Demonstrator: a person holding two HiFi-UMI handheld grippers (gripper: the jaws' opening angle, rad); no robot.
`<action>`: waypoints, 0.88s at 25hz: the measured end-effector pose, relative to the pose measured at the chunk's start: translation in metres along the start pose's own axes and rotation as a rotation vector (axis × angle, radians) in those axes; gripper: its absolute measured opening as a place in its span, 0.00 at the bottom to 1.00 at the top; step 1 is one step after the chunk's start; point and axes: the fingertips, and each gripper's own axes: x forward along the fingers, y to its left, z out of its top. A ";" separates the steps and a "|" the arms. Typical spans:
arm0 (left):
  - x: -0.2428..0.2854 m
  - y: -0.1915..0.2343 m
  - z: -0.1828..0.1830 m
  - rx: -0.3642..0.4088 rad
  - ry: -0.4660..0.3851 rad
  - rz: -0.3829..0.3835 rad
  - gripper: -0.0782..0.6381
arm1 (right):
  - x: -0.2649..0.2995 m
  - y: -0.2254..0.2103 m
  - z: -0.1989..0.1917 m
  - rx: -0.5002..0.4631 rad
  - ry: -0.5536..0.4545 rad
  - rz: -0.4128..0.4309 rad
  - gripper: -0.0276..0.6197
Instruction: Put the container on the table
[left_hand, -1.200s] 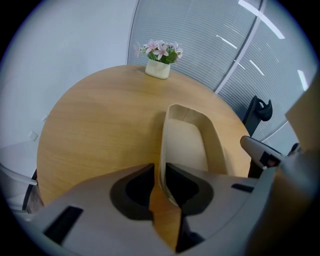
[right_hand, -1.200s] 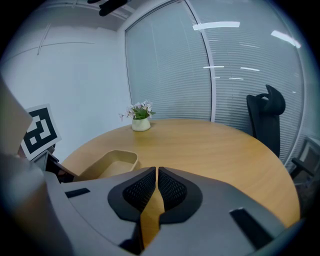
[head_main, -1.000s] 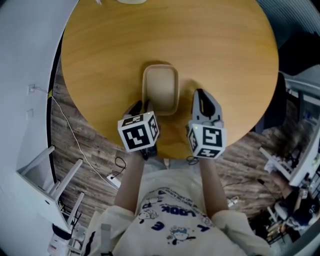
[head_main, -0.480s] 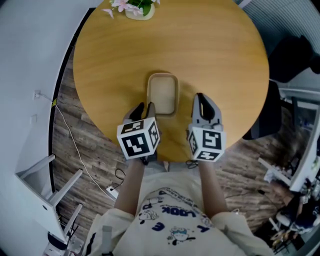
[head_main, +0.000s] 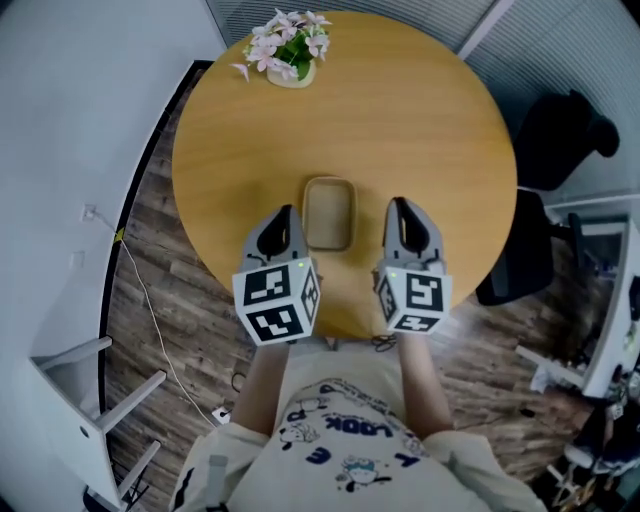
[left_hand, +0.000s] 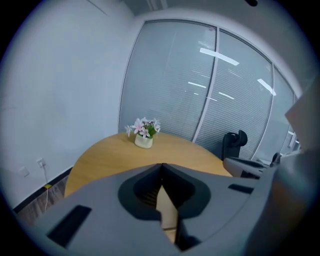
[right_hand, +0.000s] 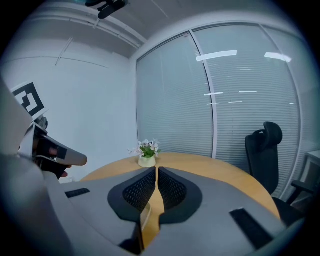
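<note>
Your left gripper (head_main: 283, 212) has its jaws pressed together, tip to tip. They have just snapped closed, and nothing is caught between them. Your right gripper (head_main: 400, 205) is the same, with jaws together and nothing in them. Neither one has hold of the container (head_main: 329, 212).

The container sits flat on the round counter (head_main: 430, 120), open side up. It lies between your two grippers. Your left gripper is just beside the container's left side. Your right gripper is a bit further off from the container's right side, so the left one is nearer.

The container is longer one way than the other. Its long way runs from you toward the flower pot (head_main: 288, 55), which is well past the container's far end. Your jaws point along that same line, one on each side of the container.

The job looks done to me — the container is down and no jaws are on it. If you had to grab it, its long sides are the ones next to your jaws.
</note>
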 end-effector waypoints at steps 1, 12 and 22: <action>-0.005 -0.001 0.007 0.016 -0.023 0.005 0.12 | -0.003 0.000 0.006 -0.002 -0.015 -0.003 0.07; -0.054 -0.010 0.055 0.069 -0.237 -0.010 0.11 | -0.029 0.011 0.058 -0.022 -0.142 0.006 0.07; -0.077 -0.013 0.071 0.086 -0.330 -0.010 0.12 | -0.044 0.021 0.080 -0.043 -0.212 0.029 0.07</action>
